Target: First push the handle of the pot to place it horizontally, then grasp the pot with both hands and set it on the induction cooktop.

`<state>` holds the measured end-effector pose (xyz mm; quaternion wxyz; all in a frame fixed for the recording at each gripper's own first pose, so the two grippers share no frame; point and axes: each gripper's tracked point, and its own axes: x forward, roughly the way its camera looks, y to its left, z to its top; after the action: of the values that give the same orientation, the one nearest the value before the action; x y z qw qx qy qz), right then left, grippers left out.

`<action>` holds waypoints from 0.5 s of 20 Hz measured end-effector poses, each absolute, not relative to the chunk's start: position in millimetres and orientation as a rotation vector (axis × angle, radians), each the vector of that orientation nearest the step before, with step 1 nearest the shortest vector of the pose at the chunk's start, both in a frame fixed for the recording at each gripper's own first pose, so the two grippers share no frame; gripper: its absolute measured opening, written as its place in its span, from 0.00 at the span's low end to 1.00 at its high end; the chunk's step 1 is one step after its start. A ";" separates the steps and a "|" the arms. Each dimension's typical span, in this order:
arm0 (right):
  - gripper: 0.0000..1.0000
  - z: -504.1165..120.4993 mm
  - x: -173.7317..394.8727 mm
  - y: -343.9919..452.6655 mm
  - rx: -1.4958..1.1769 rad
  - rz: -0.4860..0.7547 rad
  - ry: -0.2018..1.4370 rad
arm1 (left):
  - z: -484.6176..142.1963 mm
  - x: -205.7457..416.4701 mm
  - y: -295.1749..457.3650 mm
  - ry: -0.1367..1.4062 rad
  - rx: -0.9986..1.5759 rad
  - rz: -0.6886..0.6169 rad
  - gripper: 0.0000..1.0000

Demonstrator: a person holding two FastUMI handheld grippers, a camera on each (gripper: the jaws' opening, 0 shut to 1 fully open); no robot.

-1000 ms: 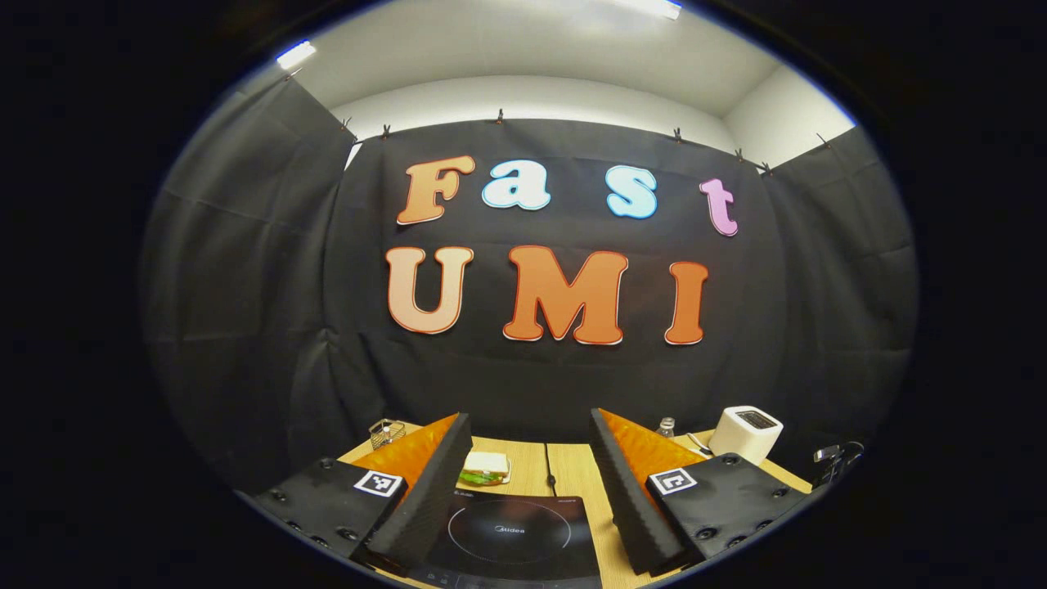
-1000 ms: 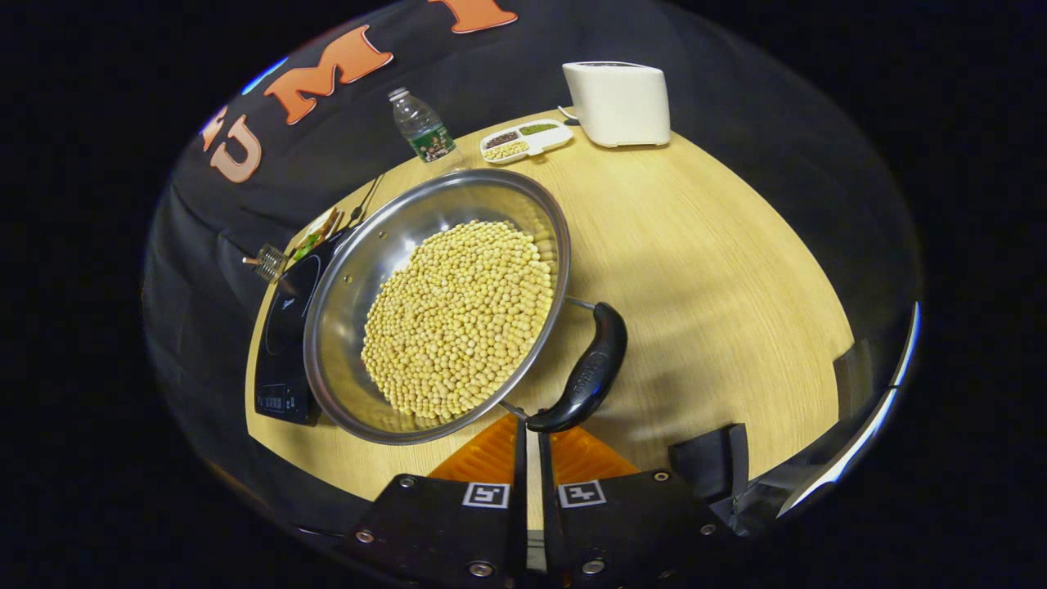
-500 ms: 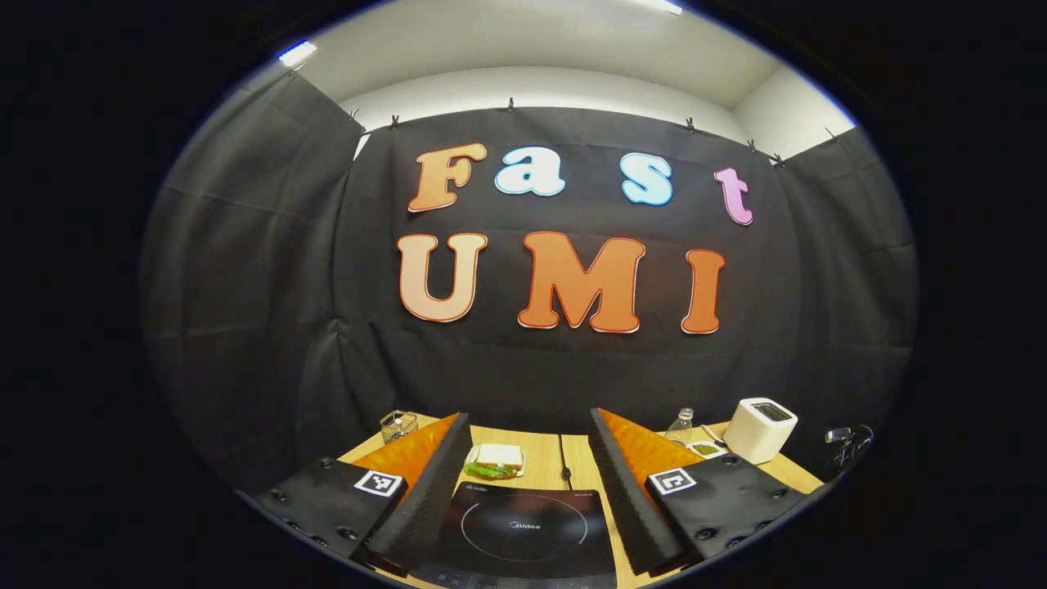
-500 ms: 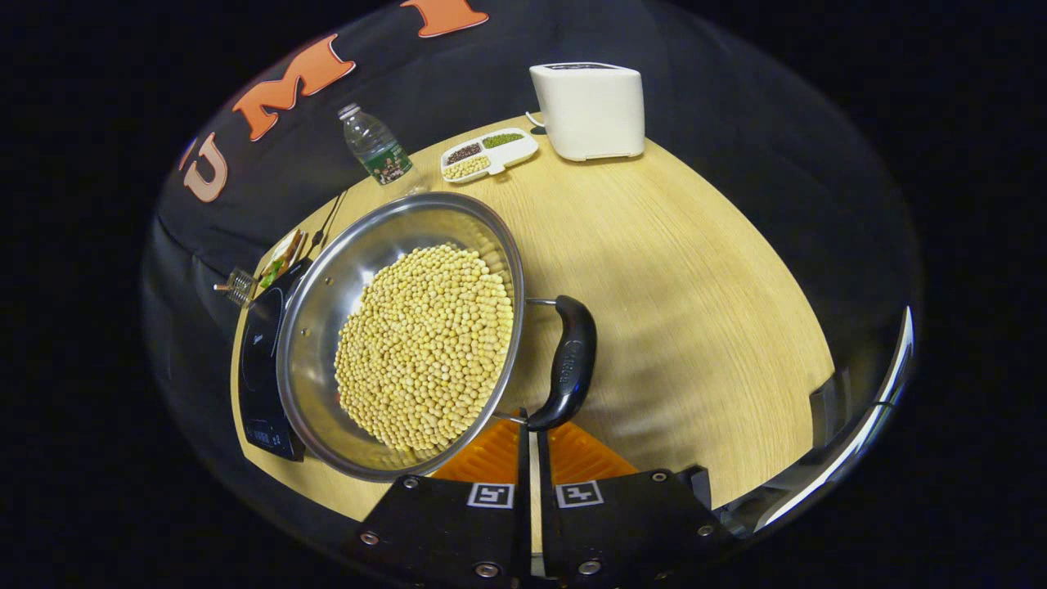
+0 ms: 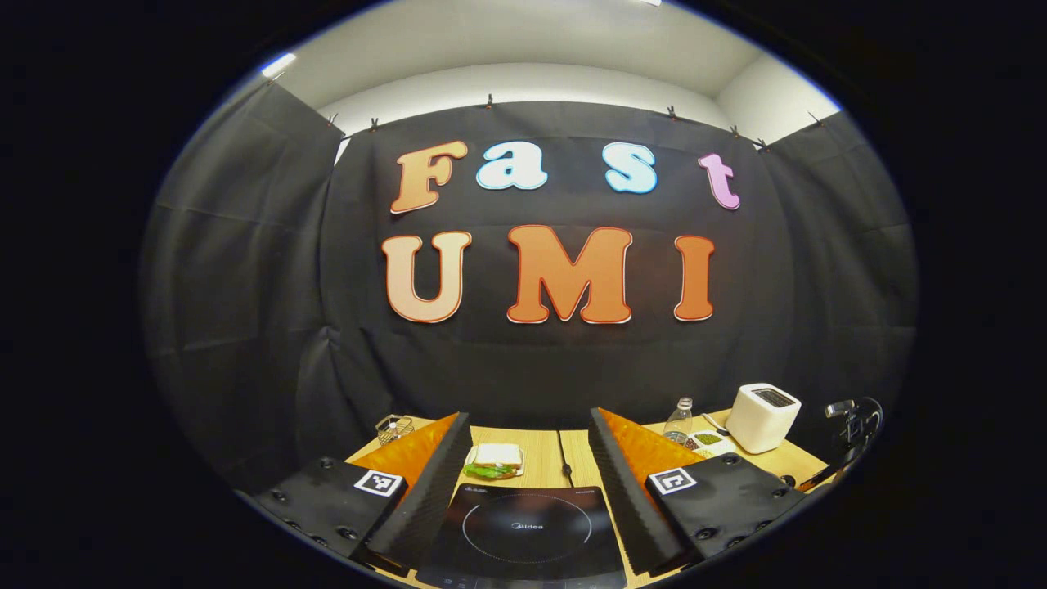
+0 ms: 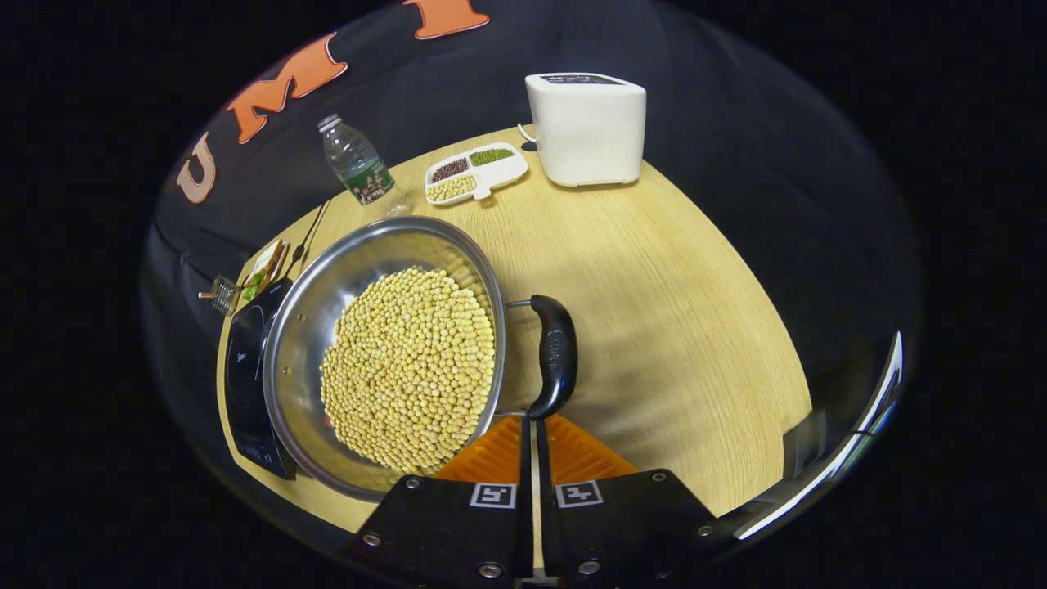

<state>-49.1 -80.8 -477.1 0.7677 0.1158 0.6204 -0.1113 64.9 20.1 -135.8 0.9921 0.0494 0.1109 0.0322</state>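
The wooden table (image 6: 671, 311) is the biggest thing, and its near edge is cut off in both views. On it stands the steel pot (image 6: 303, 327), full of yellow beans (image 6: 409, 368); the pot covers a large part of the black induction cooktop (image 6: 241, 384) to its left, so I cannot tell if it rests partly on the cooktop or only beside it. The pot's black handle (image 6: 554, 356) points toward the right gripper (image 6: 533, 442), whose fingers are pressed together with no gap; the tips are just at the handle's lower end, but touching or not is hard to see. Raised writing on the handle is too small to read. In the left gripper view the left gripper (image 5: 523, 466) hangs with its fingers wide apart over the cooktop (image 5: 523, 532), holding nothing. At the back stand a white toaster (image 6: 585, 127), a water bottle (image 6: 353, 168), a divided dish (image 6: 474, 170) of beans and a sandwich (image 5: 493, 460).
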 end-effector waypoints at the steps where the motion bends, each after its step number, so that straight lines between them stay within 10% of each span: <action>1: 0.04 -476.9 -43.9 -83.5 0.244 -0.247 1.339 | -133.2 64.5 19.7 0.214 0.105 0.062 0.96; 10: 0.04 -483.8 -14.6 -99.0 0.160 -0.232 1.333 | -138.6 55.9 18.7 0.208 0.141 0.054 0.94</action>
<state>-14.6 -99.0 -483.8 0.7766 0.0741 0.6163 -0.1074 55.9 18.7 -138.6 0.9918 0.0705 0.1035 0.0270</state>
